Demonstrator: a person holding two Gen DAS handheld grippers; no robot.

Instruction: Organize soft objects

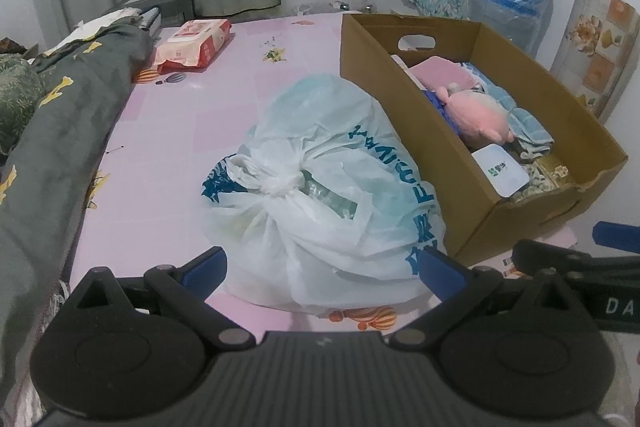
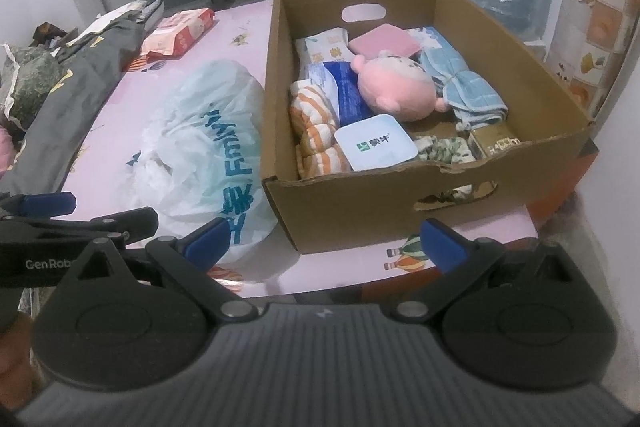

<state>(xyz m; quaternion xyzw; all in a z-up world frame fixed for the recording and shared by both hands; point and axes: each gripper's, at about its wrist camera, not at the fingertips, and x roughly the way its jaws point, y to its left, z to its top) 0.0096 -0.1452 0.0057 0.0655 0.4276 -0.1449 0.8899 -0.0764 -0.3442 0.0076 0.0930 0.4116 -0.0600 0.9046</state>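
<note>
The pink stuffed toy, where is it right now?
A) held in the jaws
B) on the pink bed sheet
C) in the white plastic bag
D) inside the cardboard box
D: the pink stuffed toy lies inside the cardboard box, between a blue towel and a blue-and-white packet; both grippers are open and hold nothing.
</note>
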